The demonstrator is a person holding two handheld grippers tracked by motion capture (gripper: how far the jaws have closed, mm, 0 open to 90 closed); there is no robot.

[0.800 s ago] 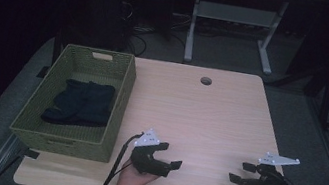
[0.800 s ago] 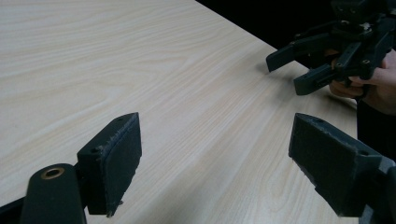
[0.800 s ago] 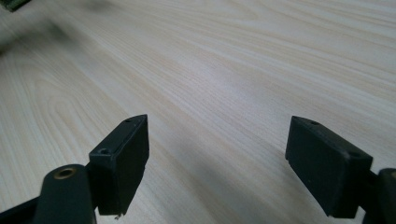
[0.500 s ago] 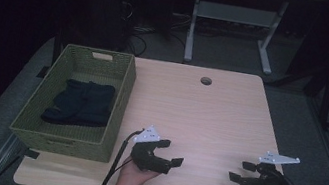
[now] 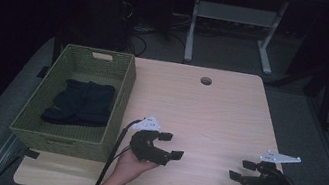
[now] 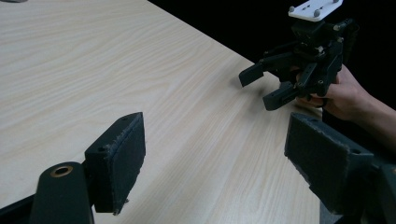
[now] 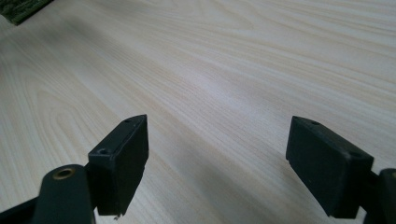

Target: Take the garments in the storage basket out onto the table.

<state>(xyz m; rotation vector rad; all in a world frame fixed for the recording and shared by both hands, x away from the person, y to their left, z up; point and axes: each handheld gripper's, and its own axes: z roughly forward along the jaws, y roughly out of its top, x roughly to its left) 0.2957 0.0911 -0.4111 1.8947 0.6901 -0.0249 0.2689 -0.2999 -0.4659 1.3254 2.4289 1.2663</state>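
I hold my left gripper (image 5: 171, 145) over the near part of the light wooden table (image 5: 214, 116), just to the right of the green woven basket (image 5: 116, 110). Its jaws stand wide apart with nothing between them, pointing rightward across the tabletop toward my other hand. In the left gripper view the two black pads (image 6: 122, 156) frame bare wood grain, and beyond them, farther off, my right gripper (image 6: 267, 85) shows in my right hand (image 6: 343, 93) at the table's edge.

My right gripper (image 5: 239, 170) sits near the right near corner of the table, well apart from the left one. Its jaws are spread wide too and hold nothing; they point leftward. The right gripper view looks along its pads (image 7: 123, 158) over plain tabletop, with a sliver of the basket's green weave in the far left corner of that view. A pale plate (image 5: 281, 157) rides on top of this gripper, and a similar one tops the left gripper, from which a dark cable (image 5: 114, 152) trails back along the basket's side toward the near edge.

The basket stands on the left side of the table, its long side running from near to far, with a handle slot in its far wall. Inside it lies a dark folded cloth (image 5: 80, 103), resting on the basket's floor, toward the middle. The cloth is apart from both grippers. A small round hole (image 5: 206, 81) sits in the tabletop near the far edge.
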